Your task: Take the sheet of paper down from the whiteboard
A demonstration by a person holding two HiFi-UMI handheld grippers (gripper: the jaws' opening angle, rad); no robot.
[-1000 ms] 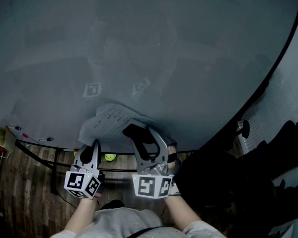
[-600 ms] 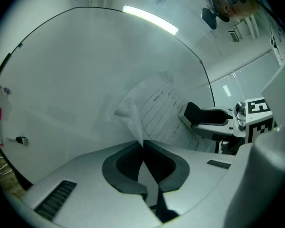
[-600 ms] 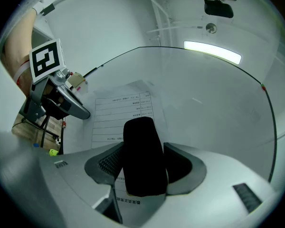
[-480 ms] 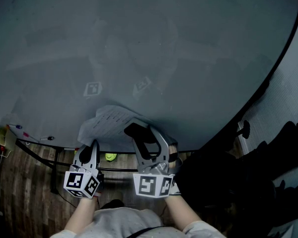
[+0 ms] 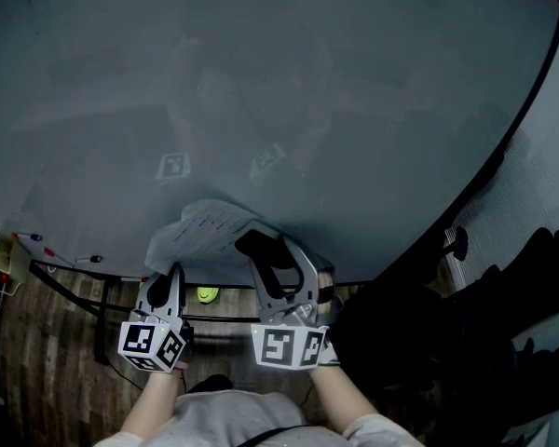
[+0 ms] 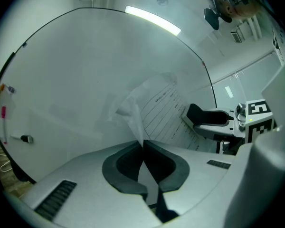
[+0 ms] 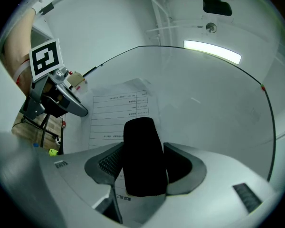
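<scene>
The white sheet of paper printed with ruled lines sits low on the large pale whiteboard. In the right gripper view, the sheet lies flat against the board, with its rows of print facing out. In the left gripper view, the near edge of the sheet is lifted off the board and bunched into a crumpled fold.

That fold runs down into the left tongs, whose jaws are pressed together with the paper pinched between them. In the head view the left tongs reach the sheet's lower left corner.

The right tongs are clamped on a black oblong block that fills the gap between their jaws. The block overlaps the lower part of the sheet. From the head view the right tongs carry the block at the sheet's right edge, just beside the left tongs. The left gripper view shows the same block against the paper.

Below the board is a brown wooden floor with a small yellow-green object on it.
</scene>
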